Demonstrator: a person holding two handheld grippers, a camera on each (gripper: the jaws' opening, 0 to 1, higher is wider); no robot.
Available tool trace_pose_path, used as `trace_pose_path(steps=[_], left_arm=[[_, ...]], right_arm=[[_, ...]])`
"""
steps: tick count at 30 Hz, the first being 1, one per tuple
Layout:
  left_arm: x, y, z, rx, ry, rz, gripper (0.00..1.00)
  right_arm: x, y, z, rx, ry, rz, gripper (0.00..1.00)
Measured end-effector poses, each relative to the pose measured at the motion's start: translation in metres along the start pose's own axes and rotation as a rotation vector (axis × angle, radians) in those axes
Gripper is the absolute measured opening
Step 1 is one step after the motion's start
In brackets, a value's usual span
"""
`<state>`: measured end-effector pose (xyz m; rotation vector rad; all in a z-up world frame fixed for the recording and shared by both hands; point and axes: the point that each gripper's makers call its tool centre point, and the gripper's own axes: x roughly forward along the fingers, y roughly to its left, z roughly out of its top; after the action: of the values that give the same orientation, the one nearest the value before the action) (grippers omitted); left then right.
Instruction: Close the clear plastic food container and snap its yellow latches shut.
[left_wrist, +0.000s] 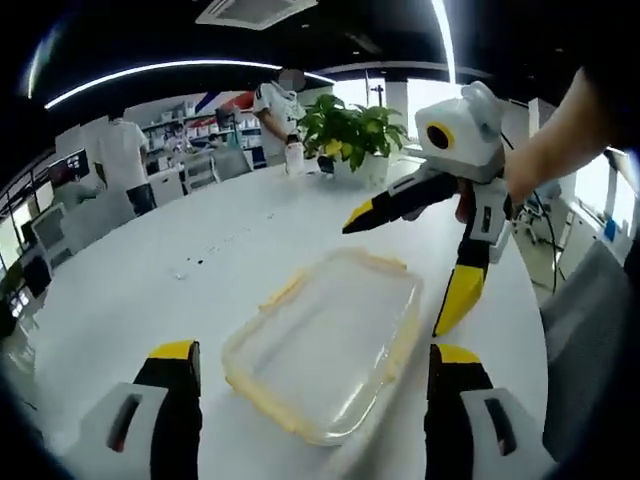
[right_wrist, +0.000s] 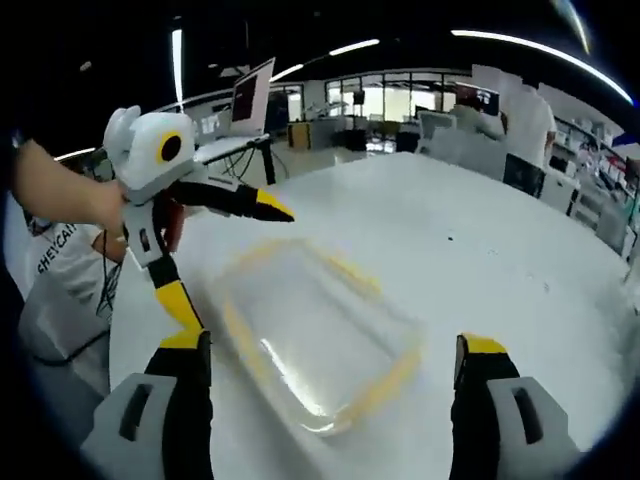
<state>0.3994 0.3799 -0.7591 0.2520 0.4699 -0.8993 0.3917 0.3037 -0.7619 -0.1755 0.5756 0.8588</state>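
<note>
Container (left_wrist: 325, 345), clear with yellow rim: centre frame on white table (left_wrist: 150, 270), lid apparently seated. Left gripper (left_wrist: 310, 385) spread, empty, bracketing it. Right gripper (right_wrist: 330, 375) likewise spread, empty. Advice: press each latch squarely, steadying the opposite edge.

White round table (left_wrist: 150, 260) with a container on it

A clear plastic container (left_wrist: 325, 345) with yellow edges lies flat near the table's edge; a potted plant (left_wrist: 352, 135) stands at the far side.

Clear glossy plastic container (left_wrist: 325, 345); smooth white table (left_wrist: 150, 260)
</note>
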Motion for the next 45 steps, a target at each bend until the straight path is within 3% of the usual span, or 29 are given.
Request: trace_pose_path(steps=[11, 13, 16, 21, 31, 37, 45], left_arm=[[-0.009, -0.003, -0.025, -0.130, 0.006, 0.043, 0.93], [-0.011, -0.003, -0.029, -0.196, -0.008, 0.049, 0.92], [-0.013, -0.001, -0.031, -0.230, -0.033, 0.062, 0.93], [-0.015, -0.006, -0.037, -0.234, -0.044, 0.070, 0.93], [-0.022, -0.011, -0.045, -0.241, -0.027, 0.069, 0.92], [-0.025, -0.013, -0.043, -0.295, -0.043, 0.066, 0.92], [-0.034, -0.013, -0.048, -0.296, -0.039, 0.083, 0.88]], right_arm=[[-0.012, -0.001, -0.008, 0.096, -0.072, -0.034, 1.00], [-0.013, -0.001, -0.010, 0.114, -0.091, -0.045, 1.00], [-0.013, 0.002, -0.014, 0.114, -0.105, -0.058, 1.00], [-0.012, 0.009, -0.024, 0.125, -0.111, -0.076, 1.00], [-0.019, 0.010, -0.017, 0.148, -0.126, -0.079, 1.00], [-0.025, 0.012, -0.023, 0.140, -0.112, -0.077, 0.97], [-0.036, 0.015, -0.024, 0.166, -0.125, -0.087, 0.97]])
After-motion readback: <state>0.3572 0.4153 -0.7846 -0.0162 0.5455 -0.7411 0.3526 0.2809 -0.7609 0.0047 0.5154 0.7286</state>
